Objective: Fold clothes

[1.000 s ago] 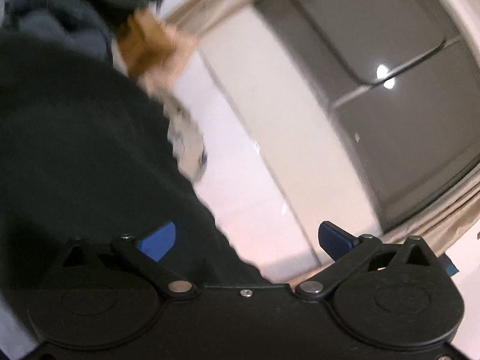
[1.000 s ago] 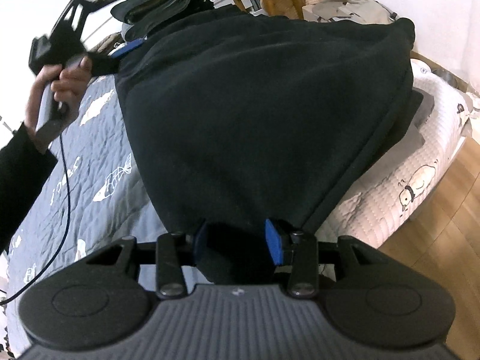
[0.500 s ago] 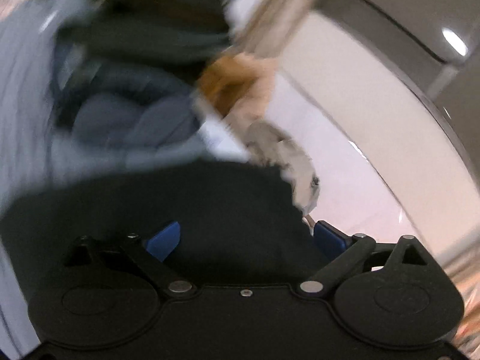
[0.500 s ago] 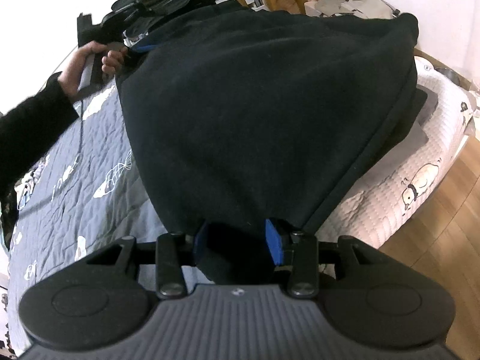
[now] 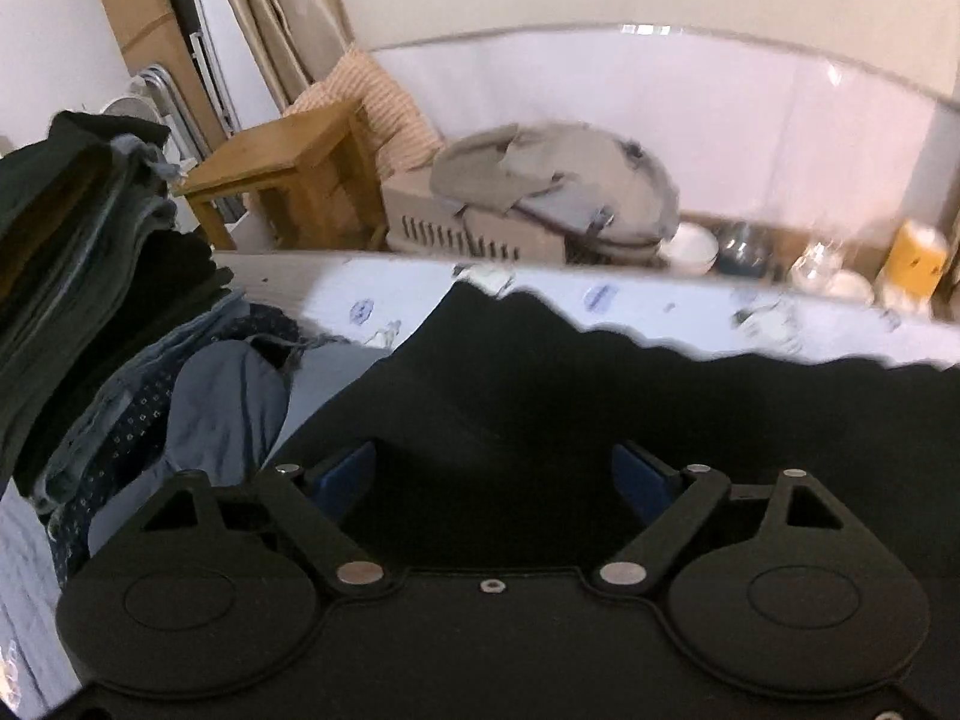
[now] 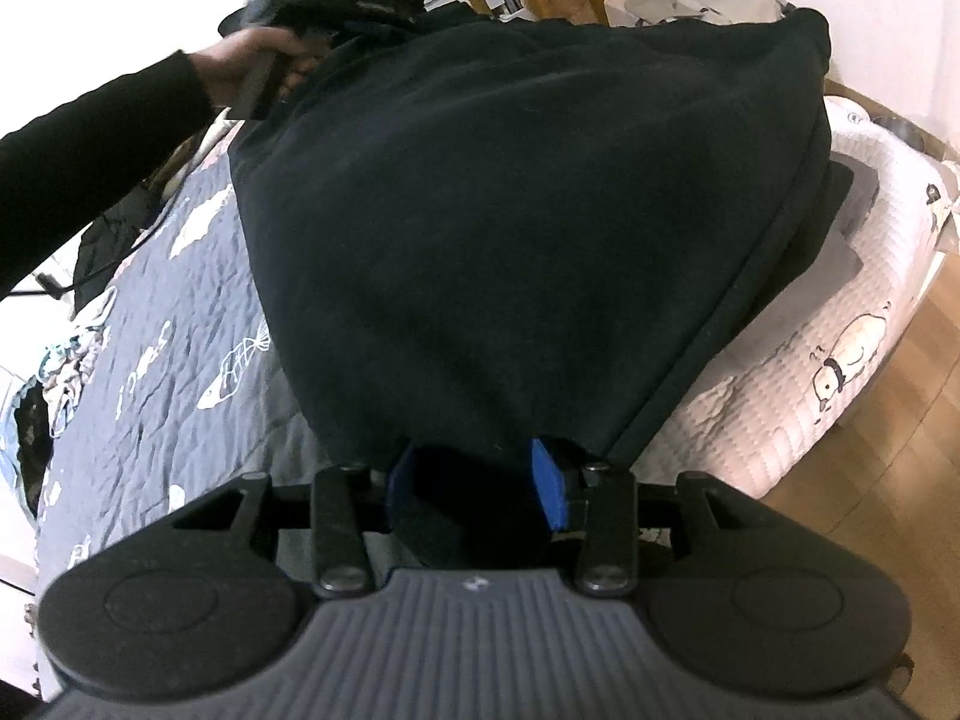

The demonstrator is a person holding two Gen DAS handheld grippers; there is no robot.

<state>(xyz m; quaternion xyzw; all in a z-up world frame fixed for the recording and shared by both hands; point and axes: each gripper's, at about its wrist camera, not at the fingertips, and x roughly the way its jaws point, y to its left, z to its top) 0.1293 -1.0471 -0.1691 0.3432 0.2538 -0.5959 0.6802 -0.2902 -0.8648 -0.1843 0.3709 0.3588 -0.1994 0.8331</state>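
Note:
A large black garment (image 6: 510, 210) lies spread on the bed. My right gripper (image 6: 474, 480) is shut on a bunched fold at its near edge, with black cloth filling the gap between the blue pads. My left gripper (image 5: 495, 477) is low over the far part of the same black garment (image 5: 600, 390). Its jaws are closing, and the cloth lies between and under the blue pads, which stand wide apart and do not press on it. In the right wrist view a hand (image 6: 252, 72) in a black sleeve holds the left gripper's handle at the garment's far left corner.
A stack of folded dark clothes (image 5: 72, 228) stands at the left on the blue-grey quilt (image 6: 150, 330). Beyond the bed are a wooden stool (image 5: 288, 162), a grey bag (image 5: 558, 192) and bowls and jars. The bed's white padded edge (image 6: 840, 330) drops to a wooden floor (image 6: 900, 468).
My left gripper has swung from facing the wall down onto the black garment's far corner, rolling level, and its jaws have narrowed. The right gripper has kept its hold and not moved.

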